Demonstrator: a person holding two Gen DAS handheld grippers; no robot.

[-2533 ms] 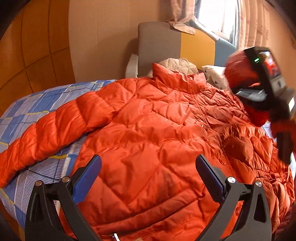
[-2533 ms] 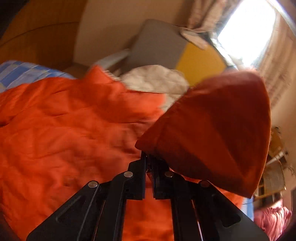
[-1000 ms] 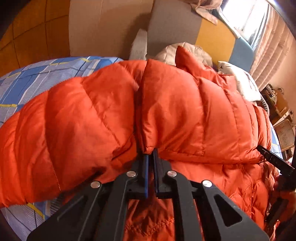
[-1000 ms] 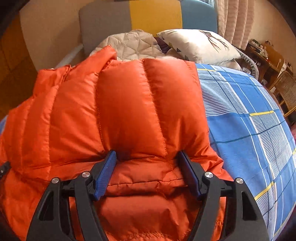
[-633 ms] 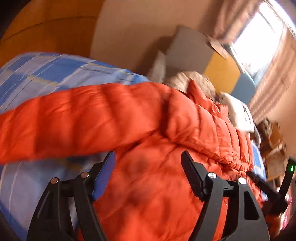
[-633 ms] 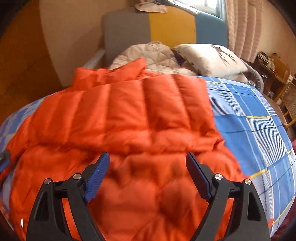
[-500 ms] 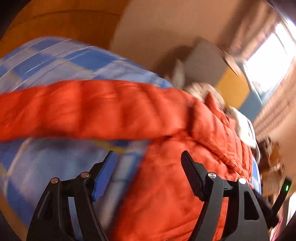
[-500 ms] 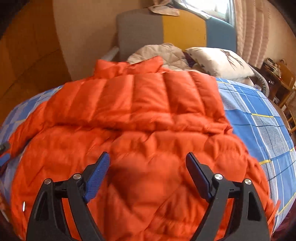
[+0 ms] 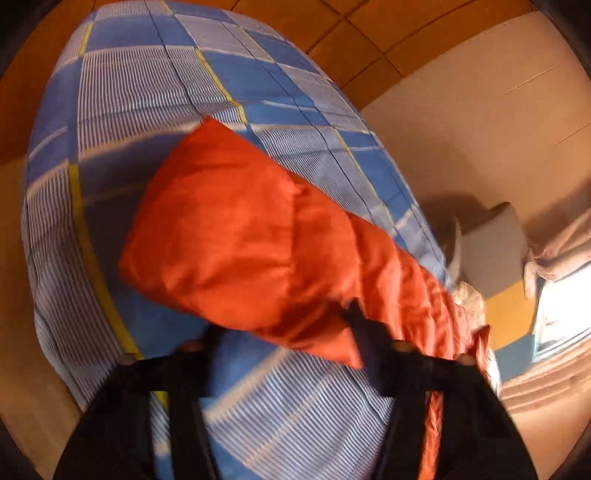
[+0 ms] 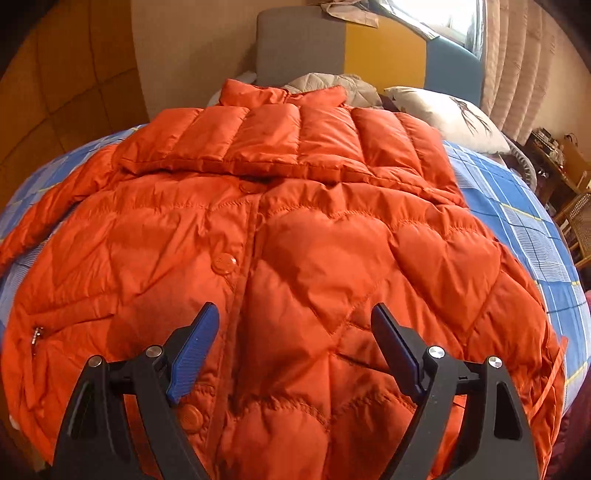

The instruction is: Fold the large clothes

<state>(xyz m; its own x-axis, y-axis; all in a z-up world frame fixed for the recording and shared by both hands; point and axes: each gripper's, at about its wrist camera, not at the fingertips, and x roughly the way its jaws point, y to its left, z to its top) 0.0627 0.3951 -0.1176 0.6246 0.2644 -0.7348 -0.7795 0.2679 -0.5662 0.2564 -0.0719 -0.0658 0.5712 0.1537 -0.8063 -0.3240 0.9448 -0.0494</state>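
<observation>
An orange quilted down jacket (image 10: 295, 236) lies front up on the bed, its right sleeve folded across the chest (image 10: 288, 144). My right gripper (image 10: 295, 343) is open and empty above the jacket's lower front. In the left wrist view the jacket's left sleeve (image 9: 236, 243) stretches out over the blue checked bedsheet (image 9: 147, 103). My left gripper (image 9: 284, 332) is open, blurred by motion, with the sleeve's cuff end just ahead of and between its fingers, not clamped.
The bed's headboard (image 10: 369, 40) in grey, yellow and blue stands at the far end, with a beige quilt (image 10: 332, 83) and a white pillow (image 10: 443, 110) before it. Brown floor tiles (image 9: 332, 33) surround the bed. Furniture (image 10: 569, 173) stands at the right.
My left gripper let go of the jacket's shoulder, opened and swung left toward the outstretched left sleeve. My right gripper released the folded right sleeve and drew back over the jacket's lower front.
</observation>
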